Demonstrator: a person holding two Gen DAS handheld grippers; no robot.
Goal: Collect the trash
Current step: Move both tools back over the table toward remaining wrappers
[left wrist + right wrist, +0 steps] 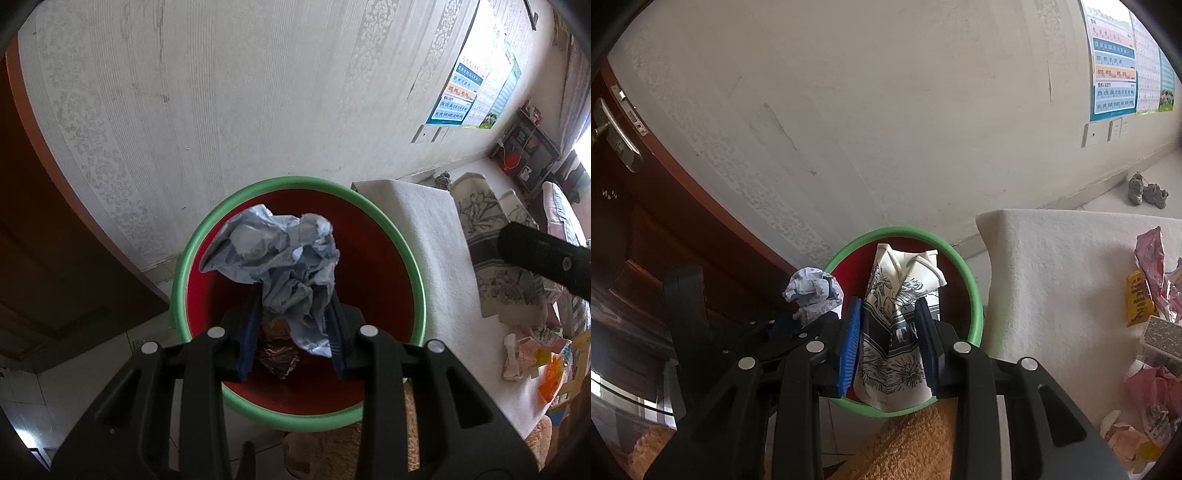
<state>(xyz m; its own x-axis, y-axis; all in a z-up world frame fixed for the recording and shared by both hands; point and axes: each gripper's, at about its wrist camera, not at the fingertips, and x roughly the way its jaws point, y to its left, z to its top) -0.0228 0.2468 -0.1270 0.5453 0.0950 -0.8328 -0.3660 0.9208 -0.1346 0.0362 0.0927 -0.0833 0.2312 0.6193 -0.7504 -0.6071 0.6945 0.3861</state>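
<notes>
A red bin with a green rim (pixel 413 266) stands on the floor by the wall. My left gripper (pixel 293 295) is shut on a crumpled pale blue paper (pixel 280 251) and holds it over the bin's mouth. Some trash (pixel 279 356) lies at the bin's bottom. My right gripper (pixel 890 314) is shut on a flattened white carton with black flower print (pixel 897 325), held above the same bin (pixel 975 306). The left gripper with its paper ball (pixel 812 291) shows at the left in the right wrist view.
A table with a white cloth (pixel 1056 280) stands right of the bin, with wrappers and boxes (pixel 1152 295) on it. A brown door (pixel 646 229) is at the left. The wall is behind the bin. A tan cushion (pixel 908 443) is below.
</notes>
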